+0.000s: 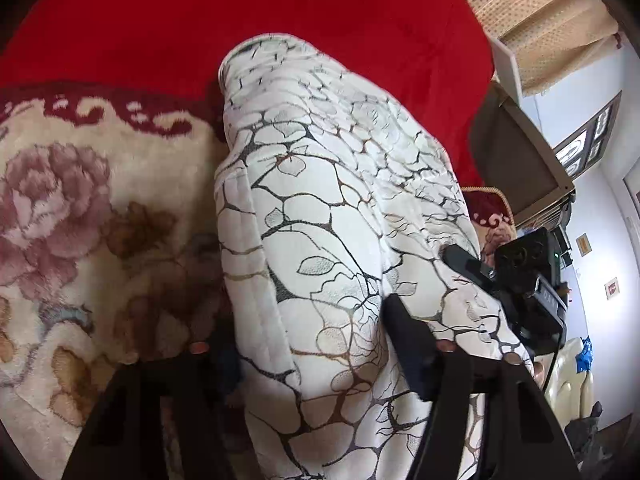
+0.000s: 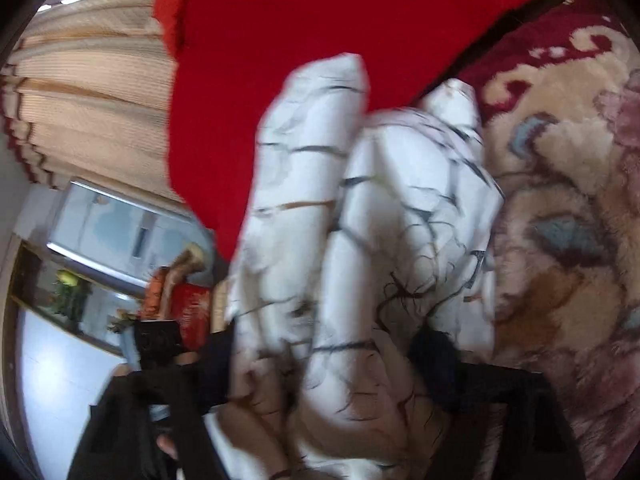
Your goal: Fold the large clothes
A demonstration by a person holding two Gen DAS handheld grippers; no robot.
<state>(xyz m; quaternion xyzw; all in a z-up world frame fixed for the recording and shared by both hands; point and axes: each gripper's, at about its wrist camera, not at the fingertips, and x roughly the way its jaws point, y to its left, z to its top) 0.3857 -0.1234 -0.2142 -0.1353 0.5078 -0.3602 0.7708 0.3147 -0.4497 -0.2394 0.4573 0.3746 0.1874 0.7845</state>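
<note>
A large white padded garment (image 1: 320, 216) with a black and brown vein pattern hangs in a thick bundle above a red blanket (image 1: 256, 20). My left gripper (image 1: 308, 344) is shut on its near end; the cloth fills the gap between the black fingers (image 1: 408, 344). The right gripper (image 1: 516, 276) shows at the right of the left wrist view, holding the same garment's edge. In the right wrist view, blurred by motion, my right gripper (image 2: 324, 360) is shut on bunched folds of the garment (image 2: 360, 208).
A plush floral rug (image 1: 80, 220) in cream, pink and brown lies beside the red blanket (image 2: 280, 40). Beige curtains (image 2: 80, 100) hang behind. A grey chair or frame (image 1: 516, 148), a white wall with pictures and a door stand at the right.
</note>
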